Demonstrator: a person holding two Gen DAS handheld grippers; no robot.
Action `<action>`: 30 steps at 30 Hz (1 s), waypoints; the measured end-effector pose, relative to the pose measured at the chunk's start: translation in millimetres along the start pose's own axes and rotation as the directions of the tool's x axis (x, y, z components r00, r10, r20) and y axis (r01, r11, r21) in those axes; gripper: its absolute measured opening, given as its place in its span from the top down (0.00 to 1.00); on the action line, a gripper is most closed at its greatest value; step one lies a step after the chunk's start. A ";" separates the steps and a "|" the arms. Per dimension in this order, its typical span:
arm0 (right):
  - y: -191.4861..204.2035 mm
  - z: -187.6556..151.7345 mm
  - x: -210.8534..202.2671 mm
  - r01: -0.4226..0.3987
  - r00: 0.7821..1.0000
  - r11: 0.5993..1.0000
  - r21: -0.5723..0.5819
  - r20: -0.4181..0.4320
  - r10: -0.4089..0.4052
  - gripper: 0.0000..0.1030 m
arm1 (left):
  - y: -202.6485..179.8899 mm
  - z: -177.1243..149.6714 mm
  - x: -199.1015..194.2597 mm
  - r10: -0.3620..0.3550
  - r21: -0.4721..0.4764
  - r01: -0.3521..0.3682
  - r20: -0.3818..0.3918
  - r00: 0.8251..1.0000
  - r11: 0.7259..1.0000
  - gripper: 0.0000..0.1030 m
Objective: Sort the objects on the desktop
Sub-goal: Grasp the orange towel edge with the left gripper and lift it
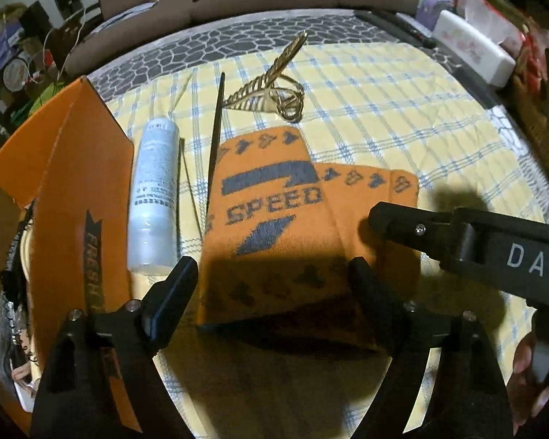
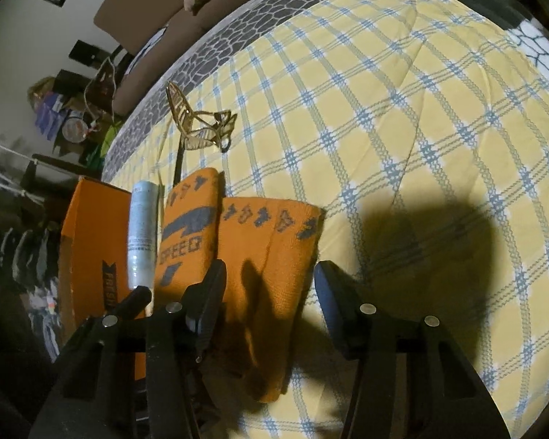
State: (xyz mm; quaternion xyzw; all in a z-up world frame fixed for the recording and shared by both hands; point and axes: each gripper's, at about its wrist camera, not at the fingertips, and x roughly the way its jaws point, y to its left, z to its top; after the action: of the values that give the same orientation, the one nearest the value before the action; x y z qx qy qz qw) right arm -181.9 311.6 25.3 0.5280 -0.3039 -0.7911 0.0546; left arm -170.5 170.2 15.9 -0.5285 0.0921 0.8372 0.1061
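- The orange box (image 1: 88, 197) runs off the left wrist view's lower left; its banner lettering is cut by the left tool (image 1: 271, 274), and the contents behind its flap are too dark to identify.
- The near end of the orange sock (image 1: 274, 219) lies in shadow between the left tool's fingers, its hem hard to trace.
- The right tool (image 2: 271, 285) covers the sock's lower left part in its own view.
- Small print on the white bottle (image 1: 153, 190) is unreadable.
- The thin dark stick (image 1: 216, 139) disappears behind the sock.
- A hand (image 1: 530, 376) is cropped at the right edge.
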 end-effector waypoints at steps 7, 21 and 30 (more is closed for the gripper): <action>0.2 -0.3 0.7 0.018 1.000 1.000 -0.022 0.017 -0.018 0.86 | 11.7 -2.6 -8.3 -0.039 -0.029 0.040 0.023 0.999 0.999 0.71; 15.4 7.1 -36.3 -0.050 0.994 0.999 0.010 0.101 0.048 0.61 | 27.5 -9.0 -34.7 -0.058 -0.059 0.062 0.077 0.995 0.996 0.86; 29.8 -1.9 2.5 -0.254 0.967 0.964 0.085 -0.015 0.256 0.53 | 21.3 -23.9 -49.9 -0.090 -0.037 0.094 0.103 0.991 0.995 0.86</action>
State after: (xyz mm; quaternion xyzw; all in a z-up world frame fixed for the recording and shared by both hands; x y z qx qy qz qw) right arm -188.3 285.7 38.9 0.4966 -0.4009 -0.7574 0.1381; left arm -134.8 139.3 51.8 -0.4914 0.0444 0.8588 0.1380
